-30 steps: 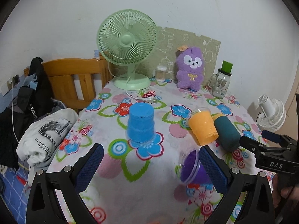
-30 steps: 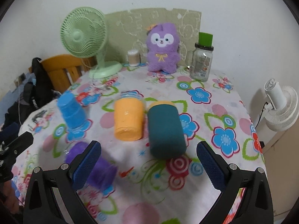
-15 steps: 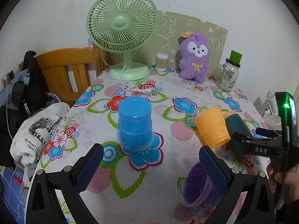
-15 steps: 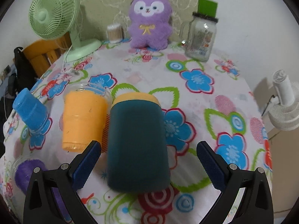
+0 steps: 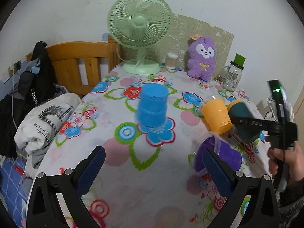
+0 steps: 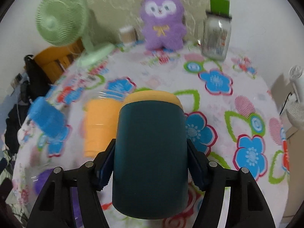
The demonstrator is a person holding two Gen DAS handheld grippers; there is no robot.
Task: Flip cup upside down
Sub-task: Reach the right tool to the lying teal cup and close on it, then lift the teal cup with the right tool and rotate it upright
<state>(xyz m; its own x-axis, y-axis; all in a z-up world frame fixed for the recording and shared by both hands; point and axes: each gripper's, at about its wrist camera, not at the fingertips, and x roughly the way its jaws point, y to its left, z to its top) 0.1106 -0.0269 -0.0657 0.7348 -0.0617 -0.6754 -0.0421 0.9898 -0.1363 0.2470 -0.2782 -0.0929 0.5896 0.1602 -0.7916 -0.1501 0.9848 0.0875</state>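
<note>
A dark teal cup with a yellow inside [image 6: 150,152] lies on its side on the flowered tablecloth, its mouth pointing away. My right gripper [image 6: 150,163] is shut on its body, one pad on each side. The teal cup also shows in the left wrist view [image 5: 243,121], with the right gripper [image 5: 247,122] across it. An orange cup [image 5: 216,115] lies tilted beside it. A purple cup [image 5: 218,155] lies on its side by my left gripper's right finger. A blue cup [image 5: 153,106] stands upside down mid-table. My left gripper [image 5: 152,169] is open and empty above the near table.
A green desk fan [image 5: 140,30], a purple plush toy [image 5: 202,58], a glass jar with a green lid [image 5: 232,74] and a small cotton-swab jar [image 5: 172,59] stand along the back. A wooden chair [image 5: 79,60] with clothes is at the left. A white fan [image 6: 296,102] stands off the right edge.
My right gripper has moved forward over the teal cup and closed on it. My left gripper has drifted back and slightly left, staying open.
</note>
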